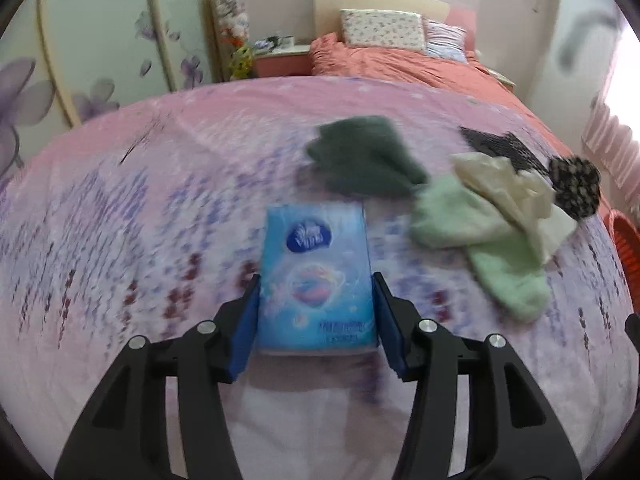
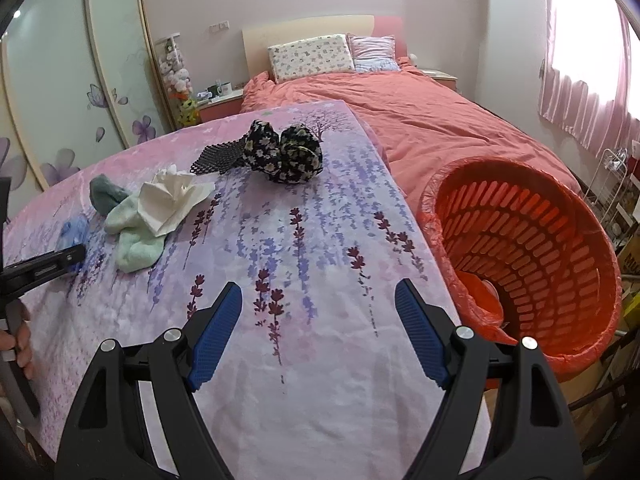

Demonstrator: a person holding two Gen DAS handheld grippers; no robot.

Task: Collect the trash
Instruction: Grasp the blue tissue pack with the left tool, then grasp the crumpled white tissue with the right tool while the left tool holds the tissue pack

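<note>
lying flat between the blue pads of the left gripper (image 1: 316, 280) is one blue tissue pack (image 1: 316, 276); the pads are seen at its two long edges, but whether they press on it cannot be told through the blur. ahead and to the right of that gripper, one dark green sock (image 1: 368, 160), one pale green sock (image 1: 480, 240), one crumpled white tissue (image 1: 512, 188) and one black floral cloth (image 1: 576, 186) are counted on the lavender-print sheet (image 1: 120, 220). the right gripper (image 2: 318, 300) is held with its jaws wide apart and nothing between them, above bare sheet. only in the right wrist view is the red slatted basket (image 2: 532, 240) seen whole, lined with a red bag, just right of that gripper past the sheet's edge; in the left view only a sliver shows. a hand (image 2: 20, 344) on the left tool's handle is seen at the far left. an orange-covered bed (image 2: 420, 120) with two pillows lies beyond.
</note>
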